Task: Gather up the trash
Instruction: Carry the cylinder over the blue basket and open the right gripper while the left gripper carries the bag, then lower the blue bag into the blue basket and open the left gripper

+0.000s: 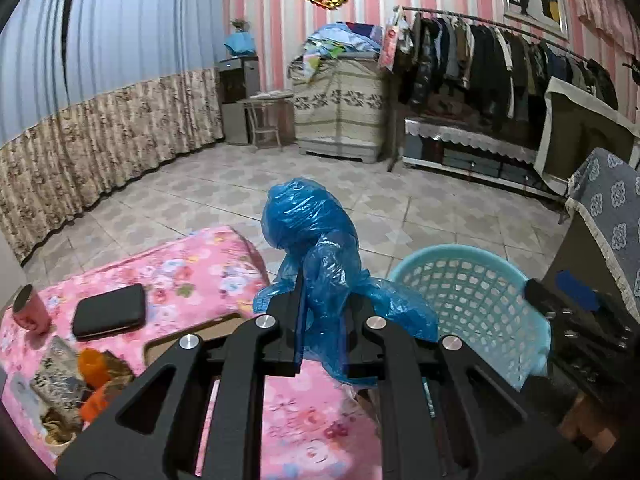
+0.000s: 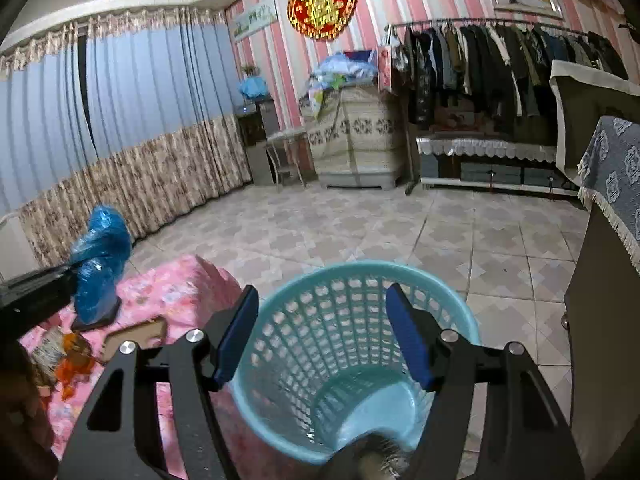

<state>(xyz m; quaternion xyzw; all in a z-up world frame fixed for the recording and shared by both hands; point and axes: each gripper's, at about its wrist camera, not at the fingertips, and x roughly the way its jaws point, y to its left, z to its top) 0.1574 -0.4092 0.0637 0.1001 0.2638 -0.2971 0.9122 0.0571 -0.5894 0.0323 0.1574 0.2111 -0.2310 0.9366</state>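
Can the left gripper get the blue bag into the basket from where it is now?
Probably yes. The left gripper is shut on the blue plastic bag, the teal basket sits just beside it with its mouth open, and nothing lies between them.

You have 1 blue plastic bag (image 1: 310,240) and 1 light blue basket (image 2: 360,344) in front of you. On the bench (image 1: 192,264) with the pink flowered cloth you can count 1 black wallet (image 1: 109,311), 1 pink cup (image 1: 30,310) and 1 pile of orange and silver wrappers (image 1: 76,380), too jumbled to count singly. You hold 2 grippers: left gripper (image 1: 324,312), right gripper (image 2: 322,330).
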